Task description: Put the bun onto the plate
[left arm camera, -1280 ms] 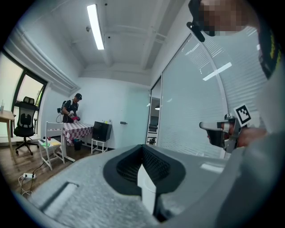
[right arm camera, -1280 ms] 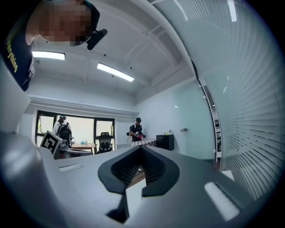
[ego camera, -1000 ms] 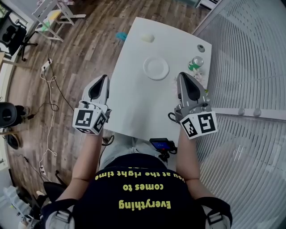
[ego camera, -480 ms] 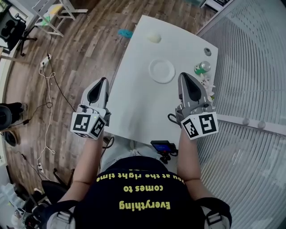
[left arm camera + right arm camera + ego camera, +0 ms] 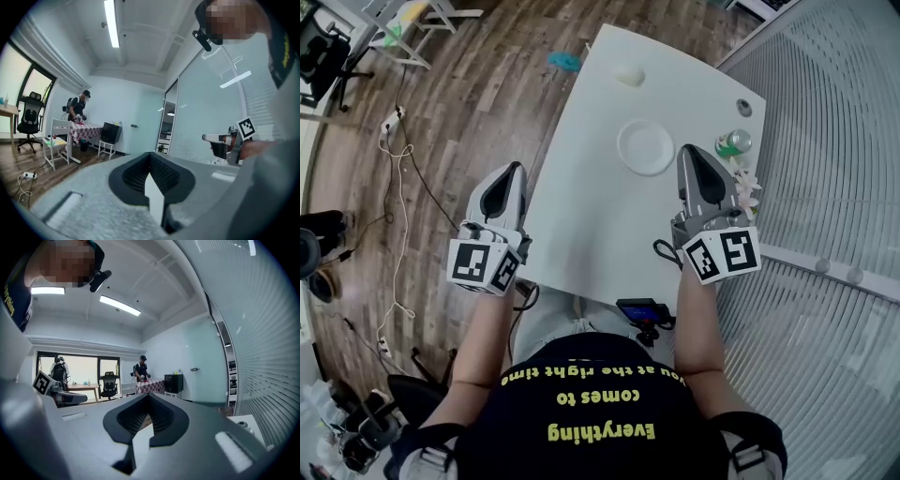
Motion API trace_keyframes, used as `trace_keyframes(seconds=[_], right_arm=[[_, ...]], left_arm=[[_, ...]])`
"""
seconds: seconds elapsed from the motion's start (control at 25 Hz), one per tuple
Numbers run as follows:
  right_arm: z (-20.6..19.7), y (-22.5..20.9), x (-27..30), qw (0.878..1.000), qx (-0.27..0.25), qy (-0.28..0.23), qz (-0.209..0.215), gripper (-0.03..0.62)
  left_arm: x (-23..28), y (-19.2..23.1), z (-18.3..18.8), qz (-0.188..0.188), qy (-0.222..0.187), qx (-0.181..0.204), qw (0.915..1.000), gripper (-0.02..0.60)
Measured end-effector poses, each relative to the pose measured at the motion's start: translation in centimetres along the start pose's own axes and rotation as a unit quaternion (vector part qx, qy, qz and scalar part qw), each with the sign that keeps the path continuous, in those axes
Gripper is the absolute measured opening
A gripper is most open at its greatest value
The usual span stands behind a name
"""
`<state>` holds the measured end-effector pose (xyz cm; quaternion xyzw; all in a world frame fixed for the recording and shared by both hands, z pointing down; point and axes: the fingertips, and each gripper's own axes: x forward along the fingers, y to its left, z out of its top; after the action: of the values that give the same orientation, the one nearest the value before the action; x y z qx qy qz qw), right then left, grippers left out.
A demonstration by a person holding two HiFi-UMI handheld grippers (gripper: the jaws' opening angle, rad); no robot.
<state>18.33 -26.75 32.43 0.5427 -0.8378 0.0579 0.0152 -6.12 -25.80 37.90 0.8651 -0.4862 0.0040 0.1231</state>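
A pale bun lies near the far left corner of the white table. The white plate rests empty at mid-table, closer to me than the bun. My left gripper hovers by the table's left edge, over the wooden floor, with its jaws together and nothing in them. At the table's right side my right gripper sits just right of the plate, shut and empty. Both point level toward the far end of the room.
A green can, a small grey disc and flowers stand along the table's right edge by the ribbed glass wall. A dark device sits at the near edge. Cables trail over the floor on the left.
In the head view the table, plate and bun have drifted a little to the right. Both grippers stay shut, side by side, in nearly the same pose.
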Motion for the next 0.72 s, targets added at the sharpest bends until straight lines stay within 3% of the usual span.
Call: trace_keyframes(seconds=[0.44, 0.72], right_arm=[[-2.2, -1.6, 4.6, 1.0, 0.02, 0.015, 0.011, 0.005], [-6.4, -3.3, 7.9, 0.997, 0.049, 0.055, 0.012, 0.005]], left_arm=[[-0.1, 1.4, -2.0, 0.006, 0.02, -0.007, 0.9997, 0.0], [0.0, 2.2, -3.0, 0.016, 0.029, -0.021, 0.9992, 0.0]])
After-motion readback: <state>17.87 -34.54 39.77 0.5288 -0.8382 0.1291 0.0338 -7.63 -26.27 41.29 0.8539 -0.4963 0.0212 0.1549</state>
